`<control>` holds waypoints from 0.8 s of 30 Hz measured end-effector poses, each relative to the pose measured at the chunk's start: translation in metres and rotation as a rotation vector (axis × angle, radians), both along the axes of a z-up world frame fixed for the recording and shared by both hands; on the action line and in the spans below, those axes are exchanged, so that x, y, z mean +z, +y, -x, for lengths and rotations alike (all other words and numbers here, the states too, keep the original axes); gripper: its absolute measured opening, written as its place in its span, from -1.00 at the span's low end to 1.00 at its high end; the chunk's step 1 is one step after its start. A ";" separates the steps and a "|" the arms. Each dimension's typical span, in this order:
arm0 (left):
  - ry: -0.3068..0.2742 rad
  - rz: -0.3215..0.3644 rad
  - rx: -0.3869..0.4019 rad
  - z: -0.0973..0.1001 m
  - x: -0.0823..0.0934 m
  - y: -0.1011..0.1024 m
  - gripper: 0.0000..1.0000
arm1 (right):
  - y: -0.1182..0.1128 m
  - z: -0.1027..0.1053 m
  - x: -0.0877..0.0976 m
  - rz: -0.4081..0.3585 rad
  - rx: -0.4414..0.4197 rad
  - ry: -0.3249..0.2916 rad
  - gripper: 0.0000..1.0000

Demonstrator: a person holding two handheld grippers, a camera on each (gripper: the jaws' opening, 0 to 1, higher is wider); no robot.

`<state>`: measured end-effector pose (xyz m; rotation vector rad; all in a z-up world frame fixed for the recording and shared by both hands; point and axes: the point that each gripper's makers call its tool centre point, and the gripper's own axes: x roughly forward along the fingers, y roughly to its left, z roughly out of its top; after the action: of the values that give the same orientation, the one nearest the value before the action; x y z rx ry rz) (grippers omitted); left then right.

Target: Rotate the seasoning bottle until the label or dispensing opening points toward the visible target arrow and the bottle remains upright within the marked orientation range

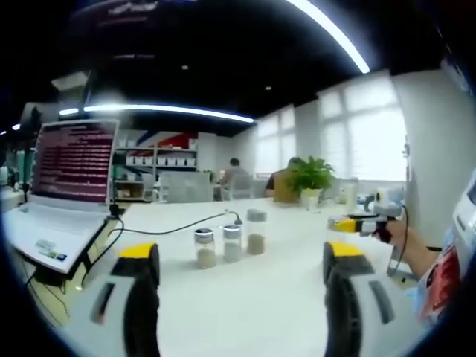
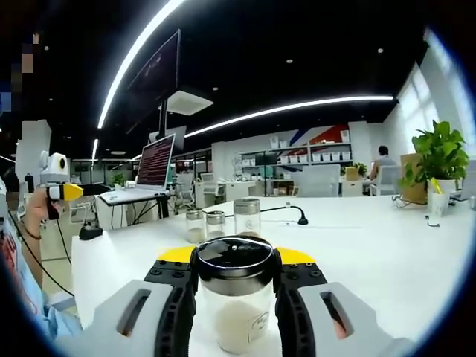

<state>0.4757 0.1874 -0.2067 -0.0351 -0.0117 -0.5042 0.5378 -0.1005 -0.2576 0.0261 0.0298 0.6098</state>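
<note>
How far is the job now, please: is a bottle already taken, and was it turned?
Done: the right tool is shut on a seasoning bottle, upright. In hand: turning it; its small label faces front-right. Left: no target arrow is visible, so alignment cannot be judged. The left tool is open.

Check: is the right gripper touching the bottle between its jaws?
Touching. In the right gripper view, the right gripper has both jaws pressed against the seasoning bottle.
</note>
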 end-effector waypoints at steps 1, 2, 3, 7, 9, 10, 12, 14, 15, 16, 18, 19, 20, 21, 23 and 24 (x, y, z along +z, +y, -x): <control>0.001 0.002 0.002 0.000 0.000 0.001 0.93 | 0.000 0.000 0.000 0.001 -0.006 -0.001 -0.22; 0.001 0.002 0.005 0.000 0.000 0.002 0.93 | 0.000 0.000 0.000 0.002 -0.010 -0.002 -0.22; 0.000 0.003 0.008 0.000 0.000 0.003 0.93 | 0.000 0.000 0.000 0.003 -0.016 -0.002 -0.22; 0.003 0.005 0.013 0.000 0.000 0.004 0.93 | -0.001 0.001 0.000 0.001 -0.045 0.001 -0.22; 0.002 0.007 0.012 0.000 0.000 0.003 0.93 | -0.001 0.001 0.000 0.002 -0.057 0.000 -0.22; -0.002 0.018 0.012 0.000 0.001 0.003 0.93 | -0.001 0.000 0.000 0.001 -0.062 0.001 -0.22; -0.010 0.046 0.007 0.000 0.005 0.003 0.93 | -0.002 0.000 0.000 0.001 -0.070 0.001 -0.22; -0.006 0.044 0.004 0.000 0.004 0.003 0.91 | -0.002 0.000 0.000 -0.003 -0.079 -0.002 -0.22; 0.000 0.028 0.006 0.000 0.002 0.003 0.91 | -0.002 0.000 0.000 -0.007 -0.088 -0.004 -0.22; 0.003 0.015 0.007 0.000 0.001 0.002 0.91 | -0.002 0.000 0.000 -0.007 -0.096 -0.009 -0.22; 0.000 0.014 0.008 0.000 0.002 0.002 0.91 | -0.002 0.000 0.000 -0.011 -0.100 -0.010 -0.22; -0.005 0.024 0.010 0.001 0.003 0.002 0.91 | -0.002 0.000 0.000 -0.013 -0.103 -0.010 -0.22; -0.010 0.033 0.010 0.001 0.005 0.003 0.91 | -0.002 0.000 0.000 -0.012 -0.110 -0.010 -0.22; -0.013 0.040 0.009 0.001 0.006 0.003 0.91 | -0.002 0.000 0.000 -0.010 -0.117 -0.011 -0.22; -0.015 0.048 0.011 0.001 0.007 0.004 0.91 | -0.002 0.000 0.000 -0.009 -0.125 -0.011 -0.22; -0.017 0.048 0.016 0.001 0.008 0.005 0.91 | -0.003 -0.001 0.000 -0.012 -0.128 -0.010 -0.21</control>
<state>0.4746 0.1921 -0.1991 -0.0777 -0.0408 -0.4886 0.5383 -0.1030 -0.2578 0.0366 0.0144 0.4821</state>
